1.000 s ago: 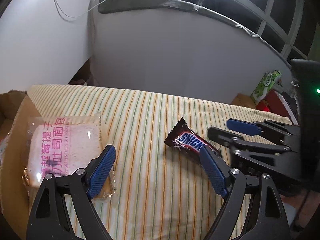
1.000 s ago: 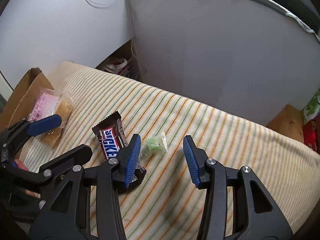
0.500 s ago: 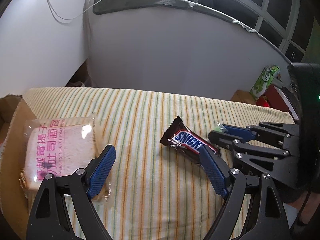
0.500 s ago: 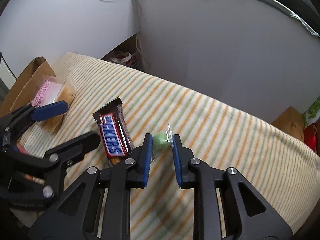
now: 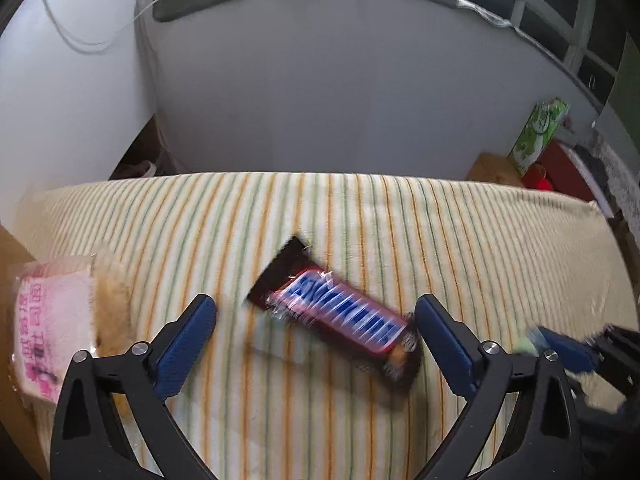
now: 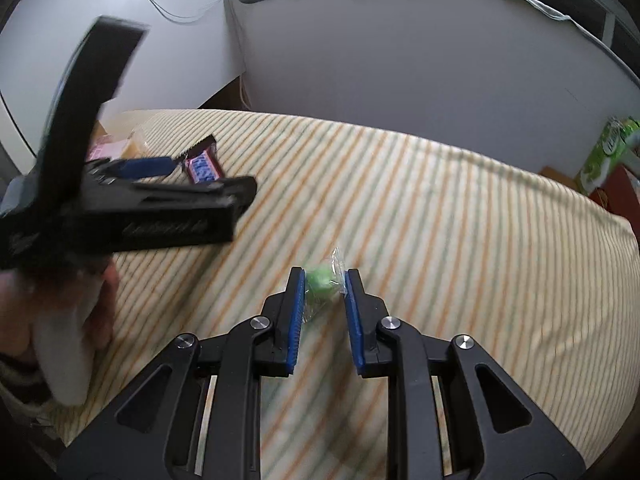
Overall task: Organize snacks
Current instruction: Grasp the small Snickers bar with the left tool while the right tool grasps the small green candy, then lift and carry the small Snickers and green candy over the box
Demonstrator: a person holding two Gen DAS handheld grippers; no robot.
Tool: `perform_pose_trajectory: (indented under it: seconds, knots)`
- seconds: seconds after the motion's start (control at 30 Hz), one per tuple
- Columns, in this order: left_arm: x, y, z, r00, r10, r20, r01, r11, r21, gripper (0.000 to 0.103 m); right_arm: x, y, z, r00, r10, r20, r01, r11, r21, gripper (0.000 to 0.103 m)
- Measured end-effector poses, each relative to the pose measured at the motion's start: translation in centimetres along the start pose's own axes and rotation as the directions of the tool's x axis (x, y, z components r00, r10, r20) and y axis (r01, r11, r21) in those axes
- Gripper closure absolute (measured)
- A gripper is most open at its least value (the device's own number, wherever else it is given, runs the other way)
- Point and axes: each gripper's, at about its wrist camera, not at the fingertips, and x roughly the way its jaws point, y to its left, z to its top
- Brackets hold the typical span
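A Snickers bar (image 5: 336, 316) lies aslant on the striped cloth (image 5: 360, 208). My left gripper (image 5: 316, 308) straddles it with jaws wide and still opening; neither pad touches the wrapper. A pink-printed bread pack (image 5: 52, 320) rests at the cloth's left end. My right gripper (image 6: 325, 280) is shut on a small green candy (image 6: 320, 280) in clear wrap, held just above the cloth. In the right wrist view the left gripper (image 6: 200, 176) and the hand (image 6: 72, 320) holding it fill the left side, with the Snickers bar (image 6: 204, 168) under its fingers.
A cardboard box edge (image 5: 12, 248) adjoins the cloth's left end. A green carton (image 5: 538, 136) and red items (image 5: 560, 168) stand past the right end. A white curved panel (image 5: 340, 100) rises behind the cloth.
My right gripper closed on the green candy and carried it away from the Snickers bar to the right. My left gripper shifted from the bread pack to over the bar and spread wider.
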Motion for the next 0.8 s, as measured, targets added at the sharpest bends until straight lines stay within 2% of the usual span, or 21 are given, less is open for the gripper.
perform_pose_trajectory:
  seconds: [0.2,0.27,0.33,0.5,0.8]
  knots:
    - [-0.4,-1.3,-0.3,0.999,-0.009,0.033,0.007,0.999,0.042,0.027,-0.9,0.0,-1.4,1.0,0.0,0.021,-0.001,1.0,0.031,0.082]
    - [-0.6,-1.6,-0.5,0.999,-0.016,0.042,0.013,0.998,0.059,0.04,-1.3,0.0,-1.9,1.0,0.0,0.031,-0.001,0.999,0.043,0.082]
    - [-0.9,-2.2,-0.7,0.998,-0.022,0.05,0.017,0.996,0.092,0.047,-1.7,-0.2,-2.3,0.999,-0.009,0.037,0.007,0.999,0.053,0.082]
    - [-1.8,-3.3,-1.8,0.996,-0.053,0.069,0.043,0.989,0.143,0.054,-3.3,-0.5,-3.5,0.998,-0.023,0.058,0.019,0.997,0.076,0.082]
    - [-7.7,-3.3,-5.6,0.981,-0.102,0.163,0.063,0.972,0.228,0.055,-5.6,0.5,-4.4,0.992,-0.064,0.111,0.048,0.989,0.143,0.082]
